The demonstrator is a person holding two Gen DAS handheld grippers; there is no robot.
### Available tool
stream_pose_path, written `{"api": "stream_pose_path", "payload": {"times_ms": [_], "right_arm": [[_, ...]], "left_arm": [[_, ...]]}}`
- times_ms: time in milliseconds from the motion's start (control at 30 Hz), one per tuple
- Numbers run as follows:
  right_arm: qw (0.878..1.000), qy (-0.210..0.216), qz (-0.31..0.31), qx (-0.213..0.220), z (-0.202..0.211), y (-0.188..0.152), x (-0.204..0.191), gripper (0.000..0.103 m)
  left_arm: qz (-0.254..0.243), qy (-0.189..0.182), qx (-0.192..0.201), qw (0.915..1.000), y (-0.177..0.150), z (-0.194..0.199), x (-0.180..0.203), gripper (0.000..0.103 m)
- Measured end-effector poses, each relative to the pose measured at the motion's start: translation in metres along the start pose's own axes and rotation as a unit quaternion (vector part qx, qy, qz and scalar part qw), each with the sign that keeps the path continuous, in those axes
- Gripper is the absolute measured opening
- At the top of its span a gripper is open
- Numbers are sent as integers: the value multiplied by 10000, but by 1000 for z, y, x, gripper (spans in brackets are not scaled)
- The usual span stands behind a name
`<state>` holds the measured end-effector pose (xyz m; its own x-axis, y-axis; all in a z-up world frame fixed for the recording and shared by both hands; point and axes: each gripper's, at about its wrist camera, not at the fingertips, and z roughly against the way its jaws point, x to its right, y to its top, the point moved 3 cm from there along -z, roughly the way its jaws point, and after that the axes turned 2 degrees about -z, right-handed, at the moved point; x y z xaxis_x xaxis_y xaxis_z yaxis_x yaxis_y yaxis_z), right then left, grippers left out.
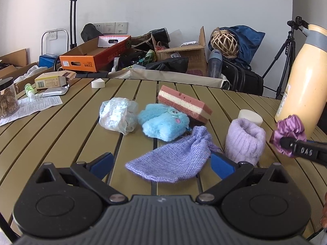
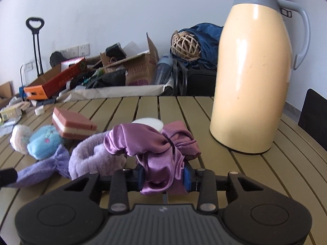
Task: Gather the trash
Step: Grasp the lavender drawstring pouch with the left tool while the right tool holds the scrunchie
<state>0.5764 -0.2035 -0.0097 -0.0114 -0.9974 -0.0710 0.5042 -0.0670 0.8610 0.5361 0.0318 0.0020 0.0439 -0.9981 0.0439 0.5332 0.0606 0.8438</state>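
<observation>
Big slatted worktop point(image 1: 61, 134) fills both views, and it's crowded. Tallest thing on it is the cream jug point(image 2: 251, 77), standing upright at the right of the right wrist view, grey collar and handle at the top.

Centre of the left wrist view: the pink-and-white sponge point(image 1: 184, 105) sits tilted, leaning against the blue plush point(image 1: 161, 122). Just left of the plush, a crumpled plastic bag point(image 1: 116, 115). Below them lies the knit pouch point(image 1: 173, 159), flat on the slats. To its right, the fluffy lilac roll point(image 1: 244, 140), with a white foam disc point(image 1: 250, 116) just behind it. Upper left of that view, a jar point(image 1: 7, 98), a small carton point(image 1: 53, 80) and a printed sheet point(image 1: 34, 106) sit near the worktop's edge.

Now the action: the right tongs point(image 2: 163, 178) are clenched on the purple satin scrunchie point(image 2: 151, 143), its fabric bunched between the blue pads at lower centre of the right wrist view. From the left wrist view, that scrunchie point(image 1: 289, 131) shows at the right edge, in front of the jug's base, with the right tongs' black finger across it.

The left tongs point(image 1: 161, 164) stand released, blue pads wide apart on either side of the pouch, gripping nothing.
</observation>
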Motion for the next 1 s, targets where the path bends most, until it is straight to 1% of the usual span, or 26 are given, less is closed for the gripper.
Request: {"api": "stream_pose_path", "payload": {"times_ms": [133,233,367,500,633,767,1000], "right_arm": [[9994,138,-273,151,10,6,13,35],[9987,152,-424,225,15,8,21,35],[9975,194,-619,285,18,11,32,35],[9964,213,-752,335,21,12,41,35],[9953,239,-848,414,26,13,45,35],[9945,256,-902,476,30,14,48,35],[9926,305,-1062,510,32,14,55,35]], "left_arm": [[-29,-102,-140,9998,-4,-6,8,103],[-113,-144,-167,9997,-1,-9,17,103],[-474,62,-235,9986,7,-22,32,103],[-717,171,-450,9963,12,-41,43,103],[-829,397,-684,9934,17,-60,49,103],[-868,524,-757,9920,20,-69,53,103],[-902,528,-843,9909,15,-75,59,85]]}}
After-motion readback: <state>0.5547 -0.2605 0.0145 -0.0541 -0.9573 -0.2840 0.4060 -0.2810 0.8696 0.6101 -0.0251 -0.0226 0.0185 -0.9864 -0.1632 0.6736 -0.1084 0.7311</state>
